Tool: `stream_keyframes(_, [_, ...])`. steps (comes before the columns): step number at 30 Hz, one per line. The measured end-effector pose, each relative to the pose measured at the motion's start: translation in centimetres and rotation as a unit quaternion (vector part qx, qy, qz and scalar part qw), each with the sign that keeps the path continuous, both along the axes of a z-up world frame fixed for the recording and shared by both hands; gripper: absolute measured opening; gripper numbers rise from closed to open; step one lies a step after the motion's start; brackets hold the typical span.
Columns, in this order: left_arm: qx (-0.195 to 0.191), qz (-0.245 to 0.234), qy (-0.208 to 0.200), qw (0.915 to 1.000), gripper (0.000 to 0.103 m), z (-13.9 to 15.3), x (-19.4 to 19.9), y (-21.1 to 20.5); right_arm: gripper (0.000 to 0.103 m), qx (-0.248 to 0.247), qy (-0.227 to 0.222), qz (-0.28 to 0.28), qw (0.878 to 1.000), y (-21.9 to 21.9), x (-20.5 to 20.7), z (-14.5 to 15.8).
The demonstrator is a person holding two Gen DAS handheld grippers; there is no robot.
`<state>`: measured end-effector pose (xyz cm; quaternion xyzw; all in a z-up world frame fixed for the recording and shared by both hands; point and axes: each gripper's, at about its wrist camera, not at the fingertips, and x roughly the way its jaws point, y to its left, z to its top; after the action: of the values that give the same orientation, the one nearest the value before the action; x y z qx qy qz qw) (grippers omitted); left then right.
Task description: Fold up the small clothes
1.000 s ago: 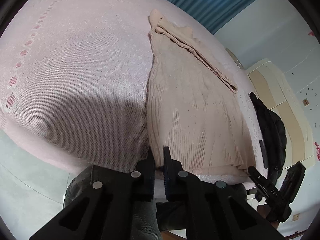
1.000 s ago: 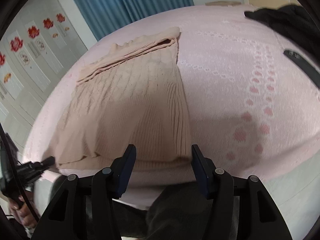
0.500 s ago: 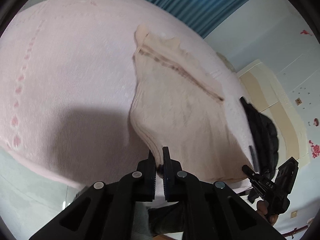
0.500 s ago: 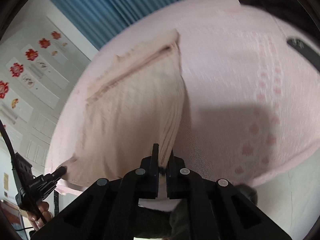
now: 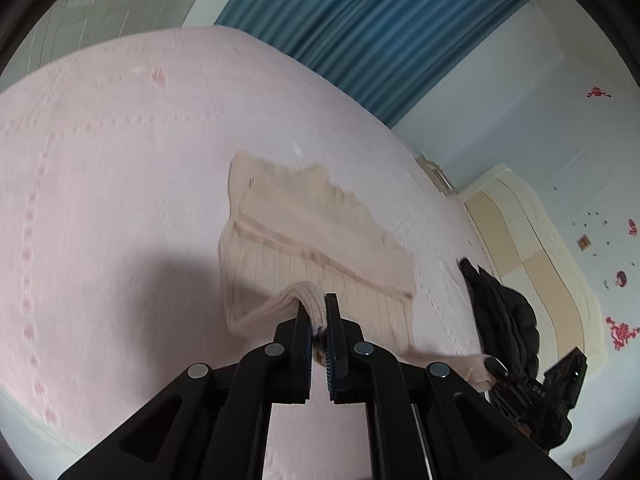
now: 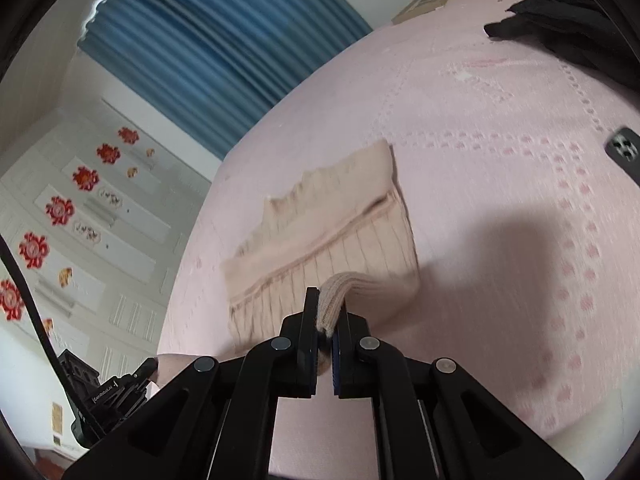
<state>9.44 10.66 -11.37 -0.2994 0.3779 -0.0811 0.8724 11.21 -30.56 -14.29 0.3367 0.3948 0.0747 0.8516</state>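
A beige ribbed knit garment (image 5: 320, 236) lies on the pink bedspread (image 5: 120, 200). Its near hem is lifted off the bed and curls back over the rest. My left gripper (image 5: 319, 312) is shut on the hem's left corner. My right gripper (image 6: 328, 308) is shut on the hem's right corner, and the garment (image 6: 332, 224) spreads away from it toward the collar end. The right gripper also shows at the lower right of the left wrist view (image 5: 496, 368), holding the cloth. The left gripper shows at the lower left of the right wrist view (image 6: 150, 366).
A black jacket (image 5: 500, 308) lies on the bed to the right, also seen in the right wrist view (image 6: 568, 16). A dark phone (image 6: 624, 152) lies on the bedspread at the right. Blue curtains (image 5: 380, 28) hang behind the bed. A cream cabinet (image 5: 532, 248) stands at the right.
The right gripper closed on the hem's right corner. Both grippers then lifted the near hem and carried it forward over the garment, toward the collar end.
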Motion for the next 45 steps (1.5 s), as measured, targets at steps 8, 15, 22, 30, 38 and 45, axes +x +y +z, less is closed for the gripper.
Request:
stream_keyframes(8, [0.027, 0.018, -0.007, 0.9994, 0.006, 0.3, 8.3, -0.4, 0.005, 0.020, 0.000, -0.028, 0.999, -0.3, 8.3, 0.1])
stream_keyframes(15, [0.026, 0.028, -0.009, 0.9992, 0.006, -1.8, 15.2, 0.3, 0.005, 0.010, 0.000, -0.034, 0.999, 0.3, 16.0, -1.2])
stream_keyframes(22, [0.051, 0.035, 0.012, 0.9980, 0.006, -4.8, 22.1, 0.9, 0.005, -0.026, -0.014, -0.012, 1.000, 1.7, 22.6, -2.5])
stream_keyframes(30, [0.059, 0.021, 0.041, 0.9972, 0.006, -8.2, 27.9, 0.4, 0.005, -0.055, 0.015, -0.025, 0.998, 2.1, 28.5, -7.3])
stream_keyframes(38, [0.047, 0.022, 0.064, 0.9966, 0.032, -9.3, 29.0, 1.1, 0.029, -0.059, 0.058, -0.020, 0.996, 1.7, 29.8, -10.5])
stream_keyframes(45, [0.037, 0.019, 0.073, 0.9965, 0.044, -8.2, 23.7, 1.8, 0.036, -0.137, 0.022, 0.032, 0.990, 1.7, 23.9, -8.0])
